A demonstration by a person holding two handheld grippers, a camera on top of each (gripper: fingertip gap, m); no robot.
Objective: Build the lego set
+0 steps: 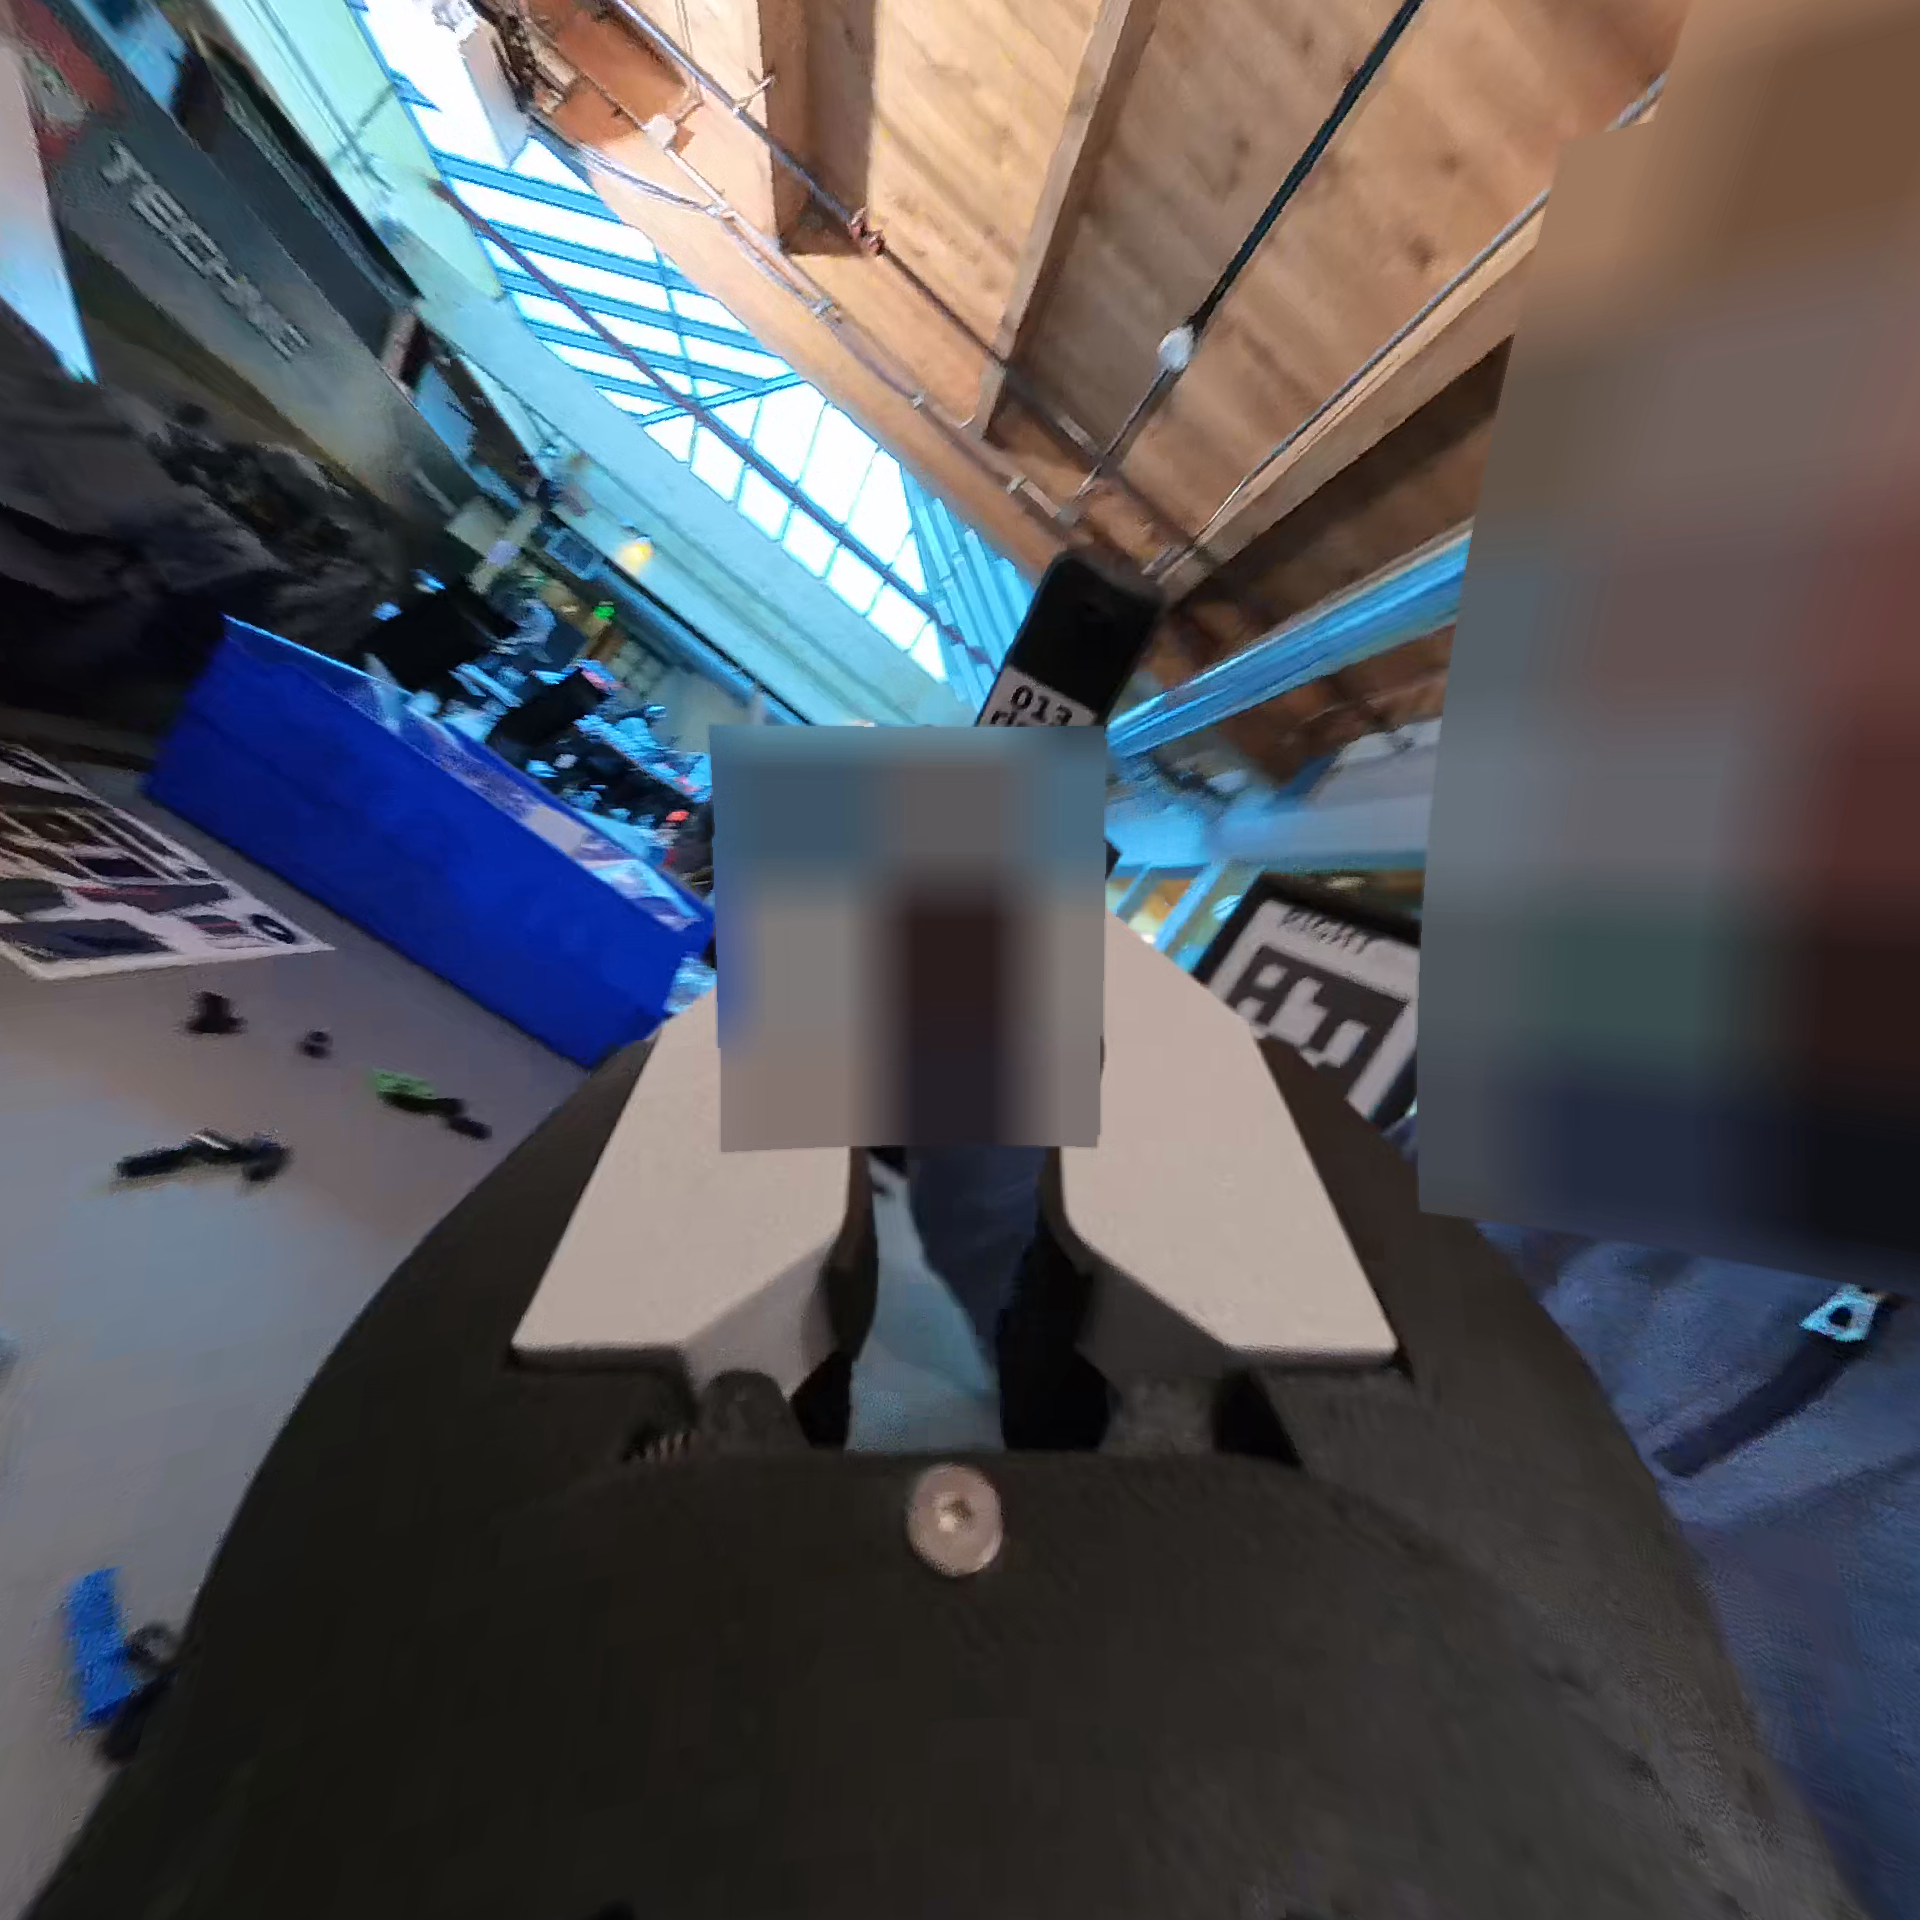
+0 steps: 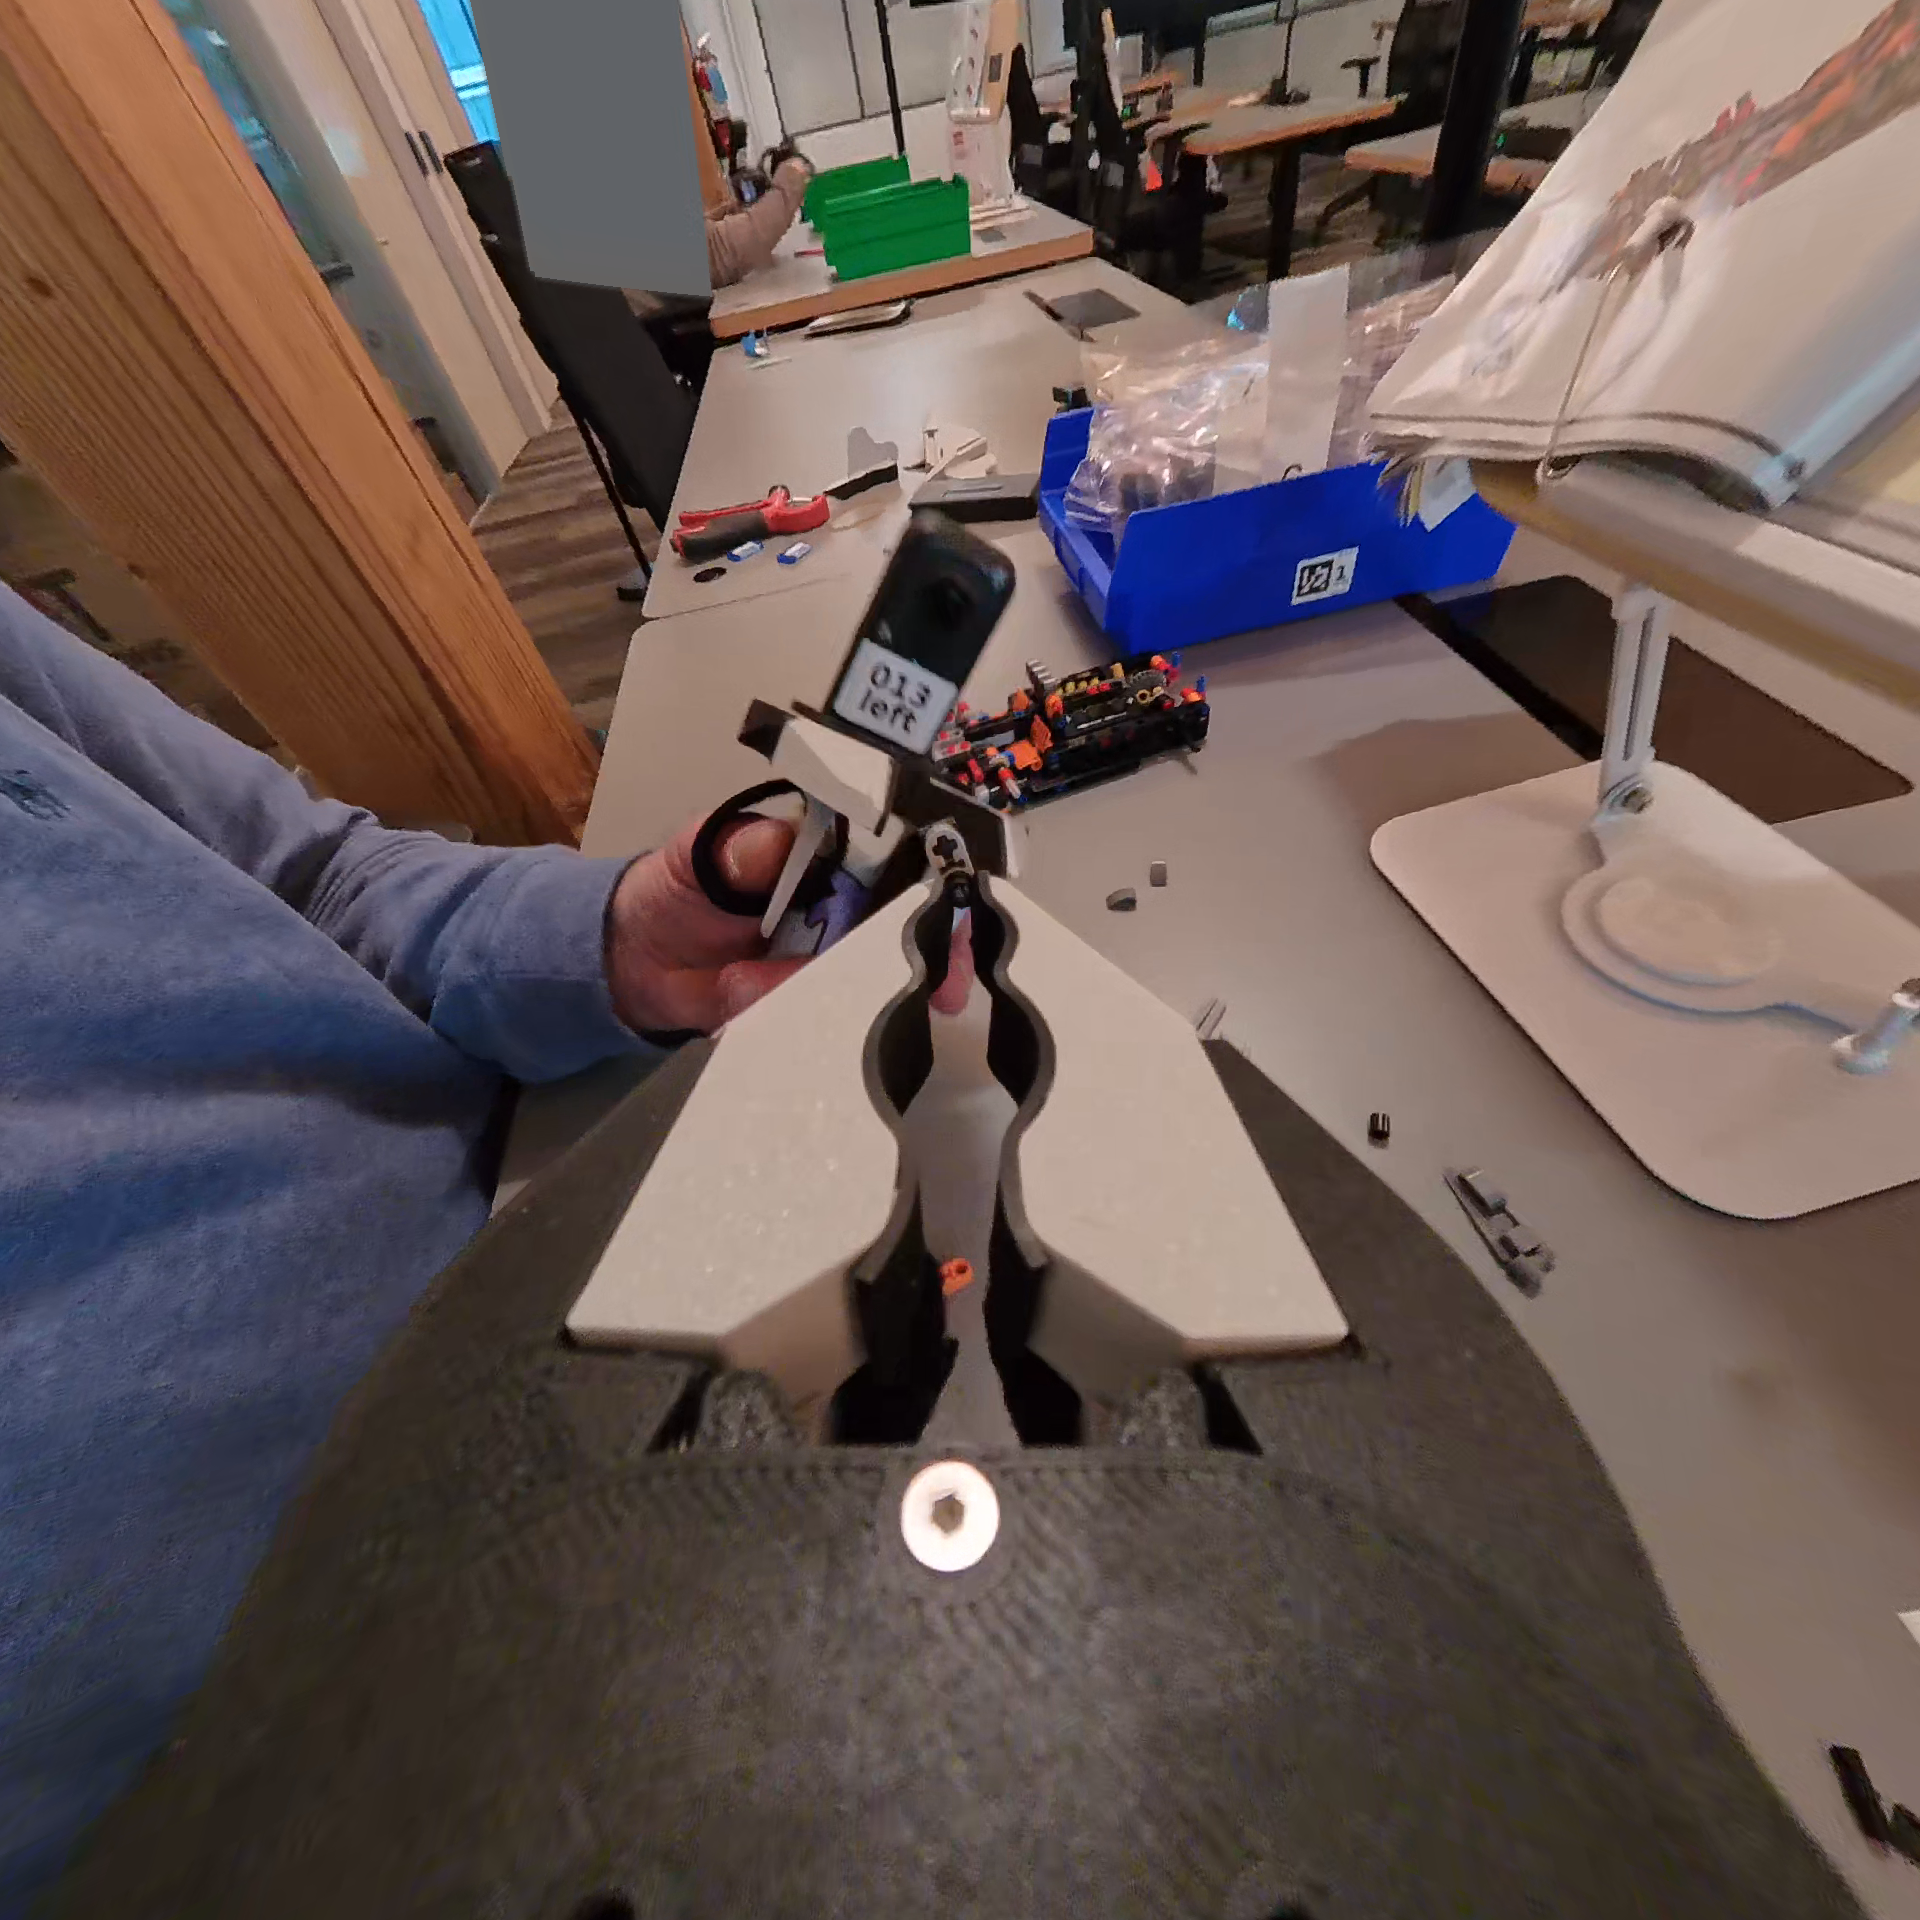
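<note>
While lifted above the table, small black lego connector (image 2: pixel 945 854): at right gripper (image 2: pixel 951 920) tips, long axis along the fingers.
Right jaws: nearly together, seemingly clamped on it.
Left gripper (image 2: pixel 904 821): just beyond; jaws' state I cannot tell.
Black-and-orange lego assembly (image 2: pixel 1081 727): farther right.

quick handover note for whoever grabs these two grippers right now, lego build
Right gripper: nearly shut on a small black lego connector, held in the air above the grey table.
Left gripper: raised tip to tip with the right, at that connector; its tips are hidden, so grip is unclear.
Partly built black lego chassis with orange and red parts: on the table beyond, untouched.
Blue plastic bin of bagged parts behind it; open instruction booklet on its stand, right.
Loose pieces, e.g. a grey one, remain.
Left: fit the connector, continue the build.
</note>
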